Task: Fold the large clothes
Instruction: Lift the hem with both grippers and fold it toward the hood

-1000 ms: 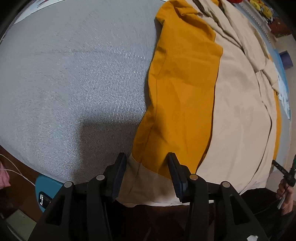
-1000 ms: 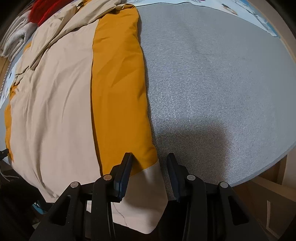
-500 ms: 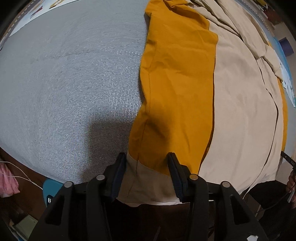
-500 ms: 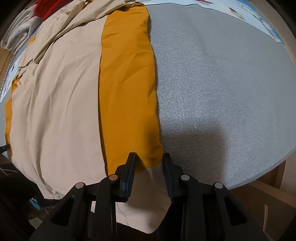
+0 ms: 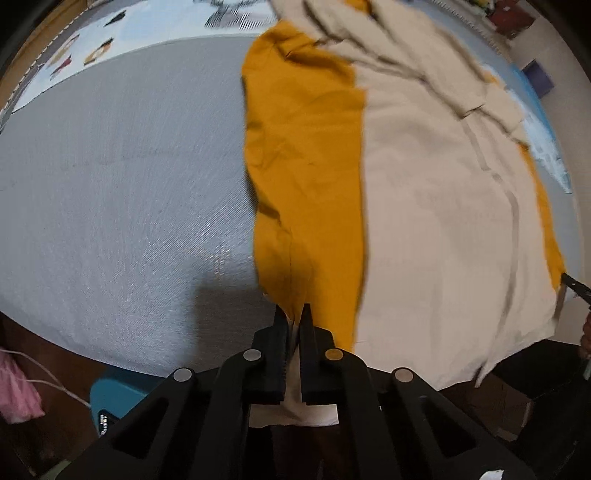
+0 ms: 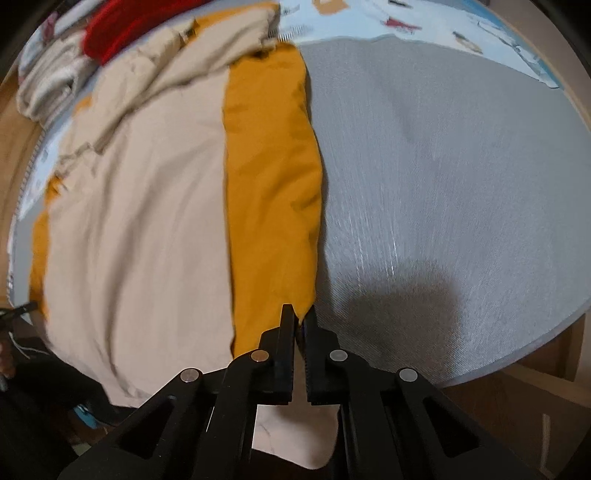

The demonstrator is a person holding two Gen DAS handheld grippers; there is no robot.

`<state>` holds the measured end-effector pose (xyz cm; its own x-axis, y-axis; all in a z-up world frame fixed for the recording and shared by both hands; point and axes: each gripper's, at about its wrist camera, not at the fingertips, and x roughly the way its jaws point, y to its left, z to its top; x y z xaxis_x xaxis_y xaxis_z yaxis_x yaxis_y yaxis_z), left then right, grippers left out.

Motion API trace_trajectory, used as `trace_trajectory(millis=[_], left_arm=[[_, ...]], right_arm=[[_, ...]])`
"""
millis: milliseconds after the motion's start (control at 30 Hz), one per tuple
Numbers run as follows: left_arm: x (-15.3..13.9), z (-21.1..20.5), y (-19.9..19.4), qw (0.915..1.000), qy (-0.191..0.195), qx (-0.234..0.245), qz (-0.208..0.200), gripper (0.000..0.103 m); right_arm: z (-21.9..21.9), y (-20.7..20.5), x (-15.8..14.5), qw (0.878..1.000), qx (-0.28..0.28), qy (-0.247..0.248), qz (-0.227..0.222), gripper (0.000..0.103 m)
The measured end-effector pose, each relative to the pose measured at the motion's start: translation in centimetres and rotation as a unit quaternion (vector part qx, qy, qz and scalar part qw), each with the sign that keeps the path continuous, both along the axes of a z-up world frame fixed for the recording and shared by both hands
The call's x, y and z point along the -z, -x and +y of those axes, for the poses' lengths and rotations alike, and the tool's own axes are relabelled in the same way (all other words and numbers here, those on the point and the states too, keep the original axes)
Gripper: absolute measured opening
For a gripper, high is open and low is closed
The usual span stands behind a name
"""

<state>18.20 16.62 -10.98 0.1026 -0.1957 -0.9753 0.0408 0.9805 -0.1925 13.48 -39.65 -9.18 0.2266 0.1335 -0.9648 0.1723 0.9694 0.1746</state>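
Observation:
A large beige and mustard-orange garment lies spread over a grey mat. My left gripper is shut on the garment's near hem at the orange panel's left corner, with beige cloth pinched between its jaws. In the right wrist view the same garment stretches away to the left, and my right gripper is shut on the hem at the orange panel's right corner, next to the bare grey mat. The hem is lifted a little at both corners.
A red cloth and a pale folded pile lie at the far end. A patterned light-blue sheet borders the mat. A teal object and a pink cloth sit below the mat's near edge.
Both grippers have gone from open around the hem to shut on it. Both have risen, so more of the mat and the far sheet shows, and the hem corners are drawn up.

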Motion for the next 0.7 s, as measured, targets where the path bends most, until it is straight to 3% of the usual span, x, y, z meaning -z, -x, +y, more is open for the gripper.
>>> trace_trajectory(millis=[133,400,700], left_arm=[[-3.4,0.4,0.7,0.9975,0.061,0.005,-0.036,0.002],[-9.8,0.8,1.0,0.9891,0.106,0.036,-0.096,0.002],[-16.7,4.6,6.6,0.9747,0.157,0.075,-0.140,0.002]], right_arm=[[-0.4,0.6,-3.5,0.998,-0.009,-0.025,-0.051,0.004],[-2.1,3.5,-10.3,0.988,-0.004,-0.091,-0.127,0.003],[-2.1,9.5,-17.0,0.976,-0.014,-0.101,-0.191,0.003]])
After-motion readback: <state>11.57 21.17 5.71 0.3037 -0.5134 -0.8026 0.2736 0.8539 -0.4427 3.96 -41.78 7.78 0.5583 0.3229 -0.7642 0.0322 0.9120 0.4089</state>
